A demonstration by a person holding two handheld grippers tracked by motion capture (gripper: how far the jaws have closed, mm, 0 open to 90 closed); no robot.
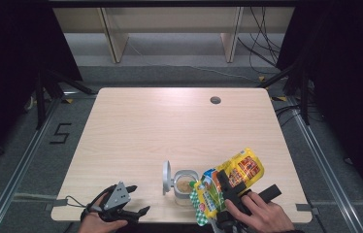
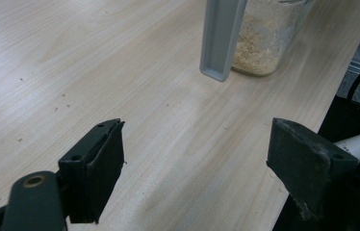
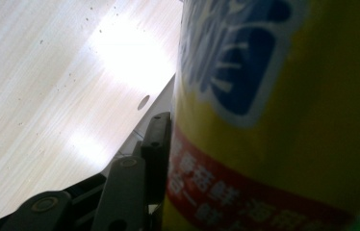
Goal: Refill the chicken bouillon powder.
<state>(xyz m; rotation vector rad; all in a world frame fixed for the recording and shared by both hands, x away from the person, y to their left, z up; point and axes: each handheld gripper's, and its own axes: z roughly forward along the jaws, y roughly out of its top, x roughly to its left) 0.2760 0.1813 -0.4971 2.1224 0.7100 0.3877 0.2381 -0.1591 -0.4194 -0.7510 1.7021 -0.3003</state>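
A clear jar (image 1: pixel 185 186) holding beige granules stands near the table's front edge, its grey hinged lid (image 1: pixel 167 177) flipped up on the left. My right gripper (image 1: pixel 230 187) is shut on a yellow snack bag (image 1: pixel 238 174). The bag is tilted, with its green-and-white end low beside the jar's right side. In the right gripper view the bag (image 3: pixel 284 120) is pressed against one black finger (image 3: pixel 155 144); the other jaw is hidden behind it. My left gripper (image 1: pixel 140 199) stands open and empty at the front left. Its own view (image 2: pixel 197 144) faces the jar (image 2: pixel 264 43) and lid (image 2: pixel 221 38).
The light wooden table (image 1: pixel 170 121) has a small round cable hole (image 1: pixel 215 100) at the back right. Small crumbs dot the tabletop (image 2: pixel 62 96). Wooden shelving legs (image 1: pixel 114 39) and cables lie on the floor beyond the table. Dark curtains flank both sides.
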